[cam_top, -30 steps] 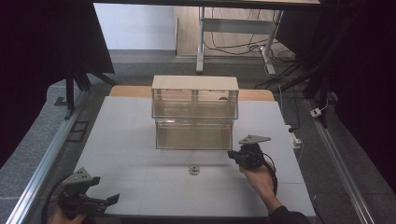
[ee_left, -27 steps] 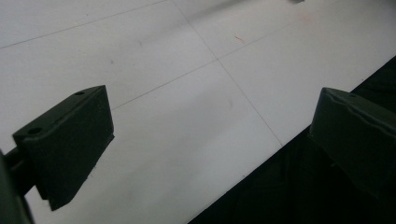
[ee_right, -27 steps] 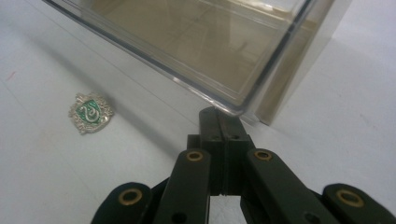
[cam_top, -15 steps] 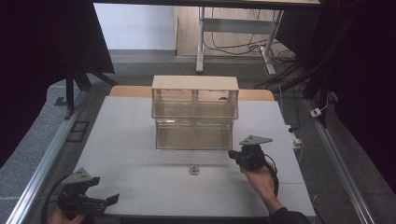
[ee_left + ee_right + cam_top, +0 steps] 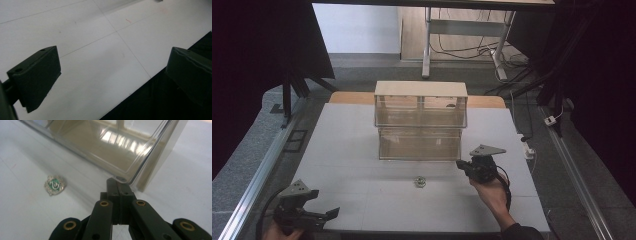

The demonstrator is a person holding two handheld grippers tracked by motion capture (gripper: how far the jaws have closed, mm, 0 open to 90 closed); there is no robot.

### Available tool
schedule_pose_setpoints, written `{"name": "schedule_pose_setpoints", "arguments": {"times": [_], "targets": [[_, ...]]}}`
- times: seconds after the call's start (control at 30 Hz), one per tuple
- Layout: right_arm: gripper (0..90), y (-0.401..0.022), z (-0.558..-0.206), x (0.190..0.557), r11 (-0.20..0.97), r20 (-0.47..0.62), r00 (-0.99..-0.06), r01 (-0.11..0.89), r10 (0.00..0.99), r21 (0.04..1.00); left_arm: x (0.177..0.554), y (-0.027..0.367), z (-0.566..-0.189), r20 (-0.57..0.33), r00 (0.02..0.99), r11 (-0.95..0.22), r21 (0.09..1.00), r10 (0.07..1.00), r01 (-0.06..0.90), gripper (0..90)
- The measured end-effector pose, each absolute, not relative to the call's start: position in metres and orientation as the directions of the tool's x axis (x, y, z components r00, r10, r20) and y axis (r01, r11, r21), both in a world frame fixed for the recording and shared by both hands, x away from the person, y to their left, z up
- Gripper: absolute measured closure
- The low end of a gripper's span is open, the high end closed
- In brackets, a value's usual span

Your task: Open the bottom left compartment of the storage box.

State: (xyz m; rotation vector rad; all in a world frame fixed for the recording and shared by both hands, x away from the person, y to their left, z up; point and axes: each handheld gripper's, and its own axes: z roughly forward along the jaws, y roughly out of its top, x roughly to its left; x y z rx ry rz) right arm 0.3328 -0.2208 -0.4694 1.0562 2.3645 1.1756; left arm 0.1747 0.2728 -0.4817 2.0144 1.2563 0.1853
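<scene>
A small silver badge with a green middle point(image 5: 419, 181) point(image 5: 54, 185) lies on the white table point(image 5: 347, 150), in front of a clear two-tier plastic box point(image 5: 420, 120) point(image 5: 107, 147). My right gripper point(image 5: 460, 165) point(image 5: 119, 183) is shut, with nothing visible between its jaws. Its tips sit right at the box's lower front right corner, to the right of the badge. My left gripper point(image 5: 332, 214) point(image 5: 112, 72) rests at the table's near left corner, open wide over the front edge, with nothing between its jaws.
The box has a pale lid and stands mid-table toward the back. Metal rails point(image 5: 257, 175) run along both sides of the table. A desk frame with cables point(image 5: 462, 30) stands on the floor beyond. White table surface lies between the two grippers.
</scene>
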Motion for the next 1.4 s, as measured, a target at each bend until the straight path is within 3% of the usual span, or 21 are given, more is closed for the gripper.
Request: {"name": "schedule_pose_setpoints", "arguments": {"times": [1.4], "targets": [[90.0,-0.216,-0.428,0.350,0.318,0.048,-0.685,0.397,0.727,0.861,0.173,0.273,-0.482,-0.250,0.499,-0.240,0.647,0.830,0.724,0.0]]}}
